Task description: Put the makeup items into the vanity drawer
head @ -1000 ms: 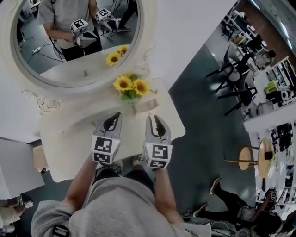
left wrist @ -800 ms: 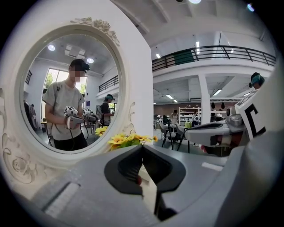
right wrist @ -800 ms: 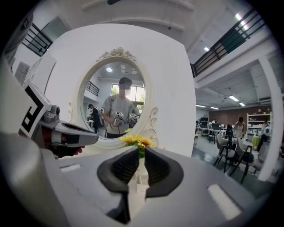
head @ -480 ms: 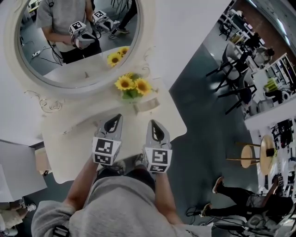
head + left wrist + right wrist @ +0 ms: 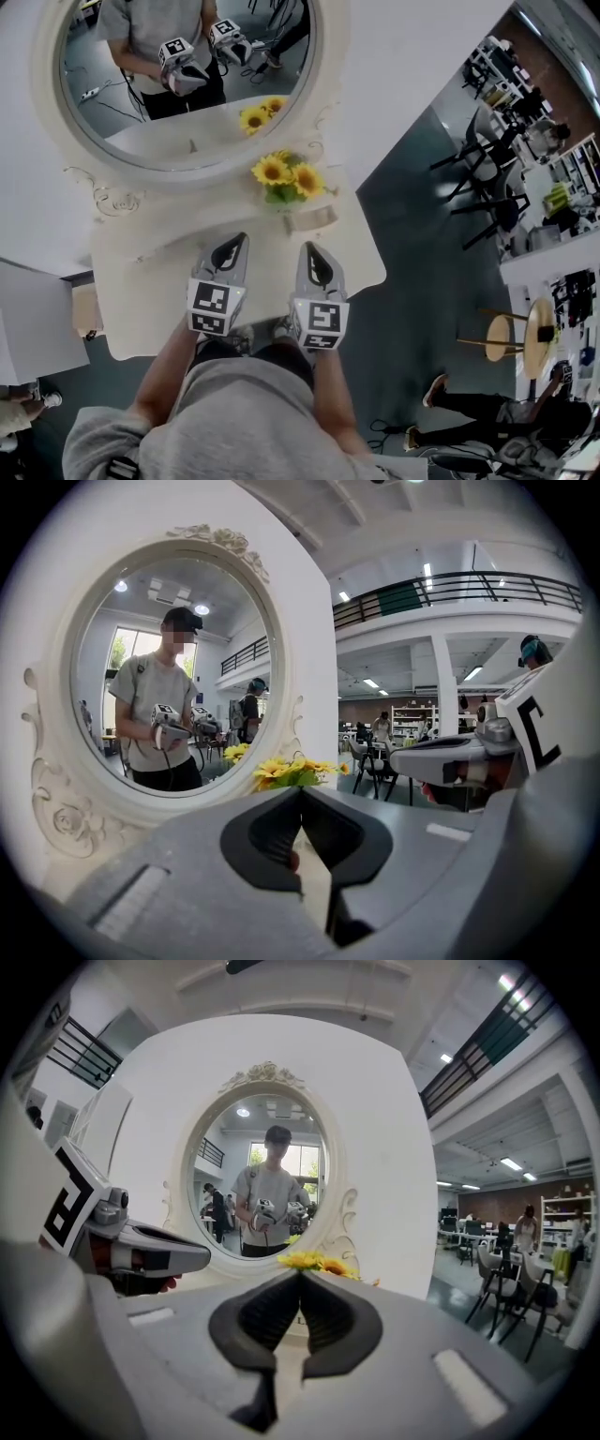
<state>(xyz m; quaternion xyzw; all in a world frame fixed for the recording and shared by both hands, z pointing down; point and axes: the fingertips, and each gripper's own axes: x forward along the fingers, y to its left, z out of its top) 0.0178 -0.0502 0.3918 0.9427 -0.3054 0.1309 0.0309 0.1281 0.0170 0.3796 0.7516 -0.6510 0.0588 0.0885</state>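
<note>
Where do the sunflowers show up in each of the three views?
Head view: sunflowers just above centre, on the vanity top, below the mirror.
Left gripper view: centre, at the lower right of the mirror.
Right gripper view: centre, just under the mirror.
Shared landmark: the oval mirror with its ornate white frame.

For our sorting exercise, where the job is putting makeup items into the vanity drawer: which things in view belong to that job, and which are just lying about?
Belongs to the job:
- vanity table
- left gripper, fingers shut, empty
- right gripper, fingers shut, empty
No makeup items or drawer are in view.

Just there:
- sunflowers
- oval mirror
- black chairs
</note>
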